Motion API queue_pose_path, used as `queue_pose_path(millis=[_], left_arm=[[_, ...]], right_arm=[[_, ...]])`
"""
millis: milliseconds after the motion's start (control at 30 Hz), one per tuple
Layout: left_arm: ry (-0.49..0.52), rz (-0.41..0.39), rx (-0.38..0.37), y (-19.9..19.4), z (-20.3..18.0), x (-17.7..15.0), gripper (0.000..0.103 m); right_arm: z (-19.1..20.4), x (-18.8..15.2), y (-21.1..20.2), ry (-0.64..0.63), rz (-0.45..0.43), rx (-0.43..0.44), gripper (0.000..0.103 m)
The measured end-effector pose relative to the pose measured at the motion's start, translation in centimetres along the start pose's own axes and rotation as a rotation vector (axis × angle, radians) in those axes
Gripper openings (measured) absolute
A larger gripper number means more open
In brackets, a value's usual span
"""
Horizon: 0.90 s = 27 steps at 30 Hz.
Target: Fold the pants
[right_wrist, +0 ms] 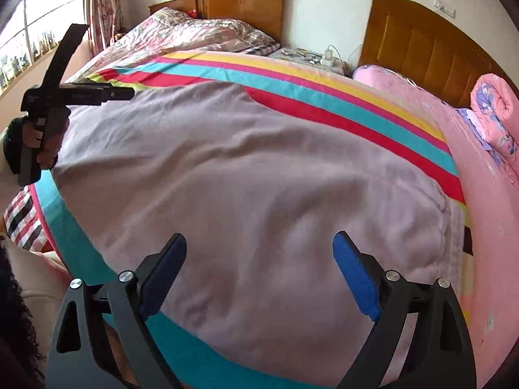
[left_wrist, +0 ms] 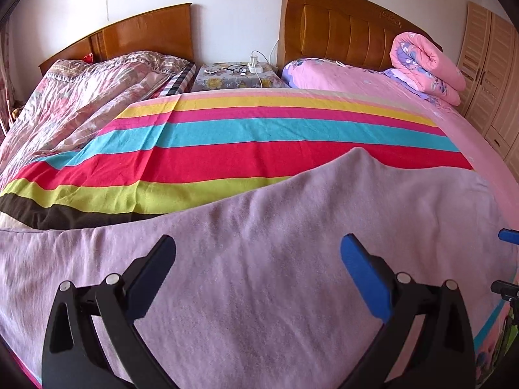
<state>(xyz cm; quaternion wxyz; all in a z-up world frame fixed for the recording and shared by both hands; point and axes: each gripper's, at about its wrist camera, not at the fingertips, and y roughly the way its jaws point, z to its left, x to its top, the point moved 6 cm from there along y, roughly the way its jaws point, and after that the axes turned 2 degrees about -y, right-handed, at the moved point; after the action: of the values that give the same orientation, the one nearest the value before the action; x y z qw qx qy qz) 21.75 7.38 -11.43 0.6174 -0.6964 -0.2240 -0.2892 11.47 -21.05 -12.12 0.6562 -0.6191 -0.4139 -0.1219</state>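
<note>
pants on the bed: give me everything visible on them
The pants are pale lilac, a soft fleecy knit by the look, spread flat and lightly wrinkled across the striped sheet near the bed's front edge. In the right wrist view a stitched hem or band runs along their right end. One rounded edge rises toward the red stripe. Both the left gripper and right gripper hang open above the cloth; neither visibly grips it. Legs cannot be told apart.
</note>
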Motion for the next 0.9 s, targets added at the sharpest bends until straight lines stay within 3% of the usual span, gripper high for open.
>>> queue_pose_path(millis=[67, 133, 167, 200, 300, 367, 433, 500, 567, 667, 767, 900], left_arm=[[-0.059, -0.009, 0.01, -1.5, 2.6, -0.7, 0.102], [-0.137, -0.03, 0.018, -3.5, 6.1, -1.5, 0.102], [-0.188, -0.045, 0.021, -4.9, 8.1, -2.2, 0.102], [-0.245, -0.06, 0.024, -6.2, 10.4, -2.9, 0.102], [-0.444, -0.123, 0.049, -11.0, 18.1, -6.0, 0.102], [-0.604, -0.18, 0.066, -13.8, 23.5, -8.8, 0.102], [-0.807, -0.25, 0.013, -15.9, 28.8, -12.3, 0.102], [-1.022, -0.326, -0.102, -17.0, 33.4, -15.7, 0.101], [-1.158, -0.399, -0.2, -17.6, 36.8, -18.1, 0.1], [-1.186, -0.423, -0.212, -18.0, 39.7, -19.1, 0.094], [-1.162, -0.426, -0.253, -17.9, 40.7, -18.2, 0.091], [-1.151, -0.396, -0.239, -16.3, 41.6, -16.7, 0.089]], right_arm=[[2.5, 1.2, 1.3, -0.057, 0.003, 0.053, 0.088], [4.6, 0.8, 3.7, -0.122, 0.079, 0.081, 0.088], [5.0, 0.0, 5.1, -0.147, 0.138, 0.061, 0.091], [4.9, 0.2, 4.9, -0.13, 0.097, 0.064, 0.092], [5.2, 0.7, 5.0, -0.141, 0.154, 0.046, 0.092], [5.6, 2.2, 4.6, -0.177, 0.129, -0.004, 0.092], [6.5, 4.4, 3.8, -0.188, 0.08, 0.008, 0.092], [8.1, 6.7, 3.5, -0.205, 0.026, 0.036, 0.092], [10.4, 8.8, 4.0, -0.246, -0.001, 0.053, 0.092], [14.9, 11.7, 5.0, -0.326, -0.032, 0.088, 0.092], [19.5, 14.1, 5.6, -0.393, -0.065, 0.14, 0.092], [24.9, 15.7, 6.2, -0.48, -0.084, 0.194, 0.092]])
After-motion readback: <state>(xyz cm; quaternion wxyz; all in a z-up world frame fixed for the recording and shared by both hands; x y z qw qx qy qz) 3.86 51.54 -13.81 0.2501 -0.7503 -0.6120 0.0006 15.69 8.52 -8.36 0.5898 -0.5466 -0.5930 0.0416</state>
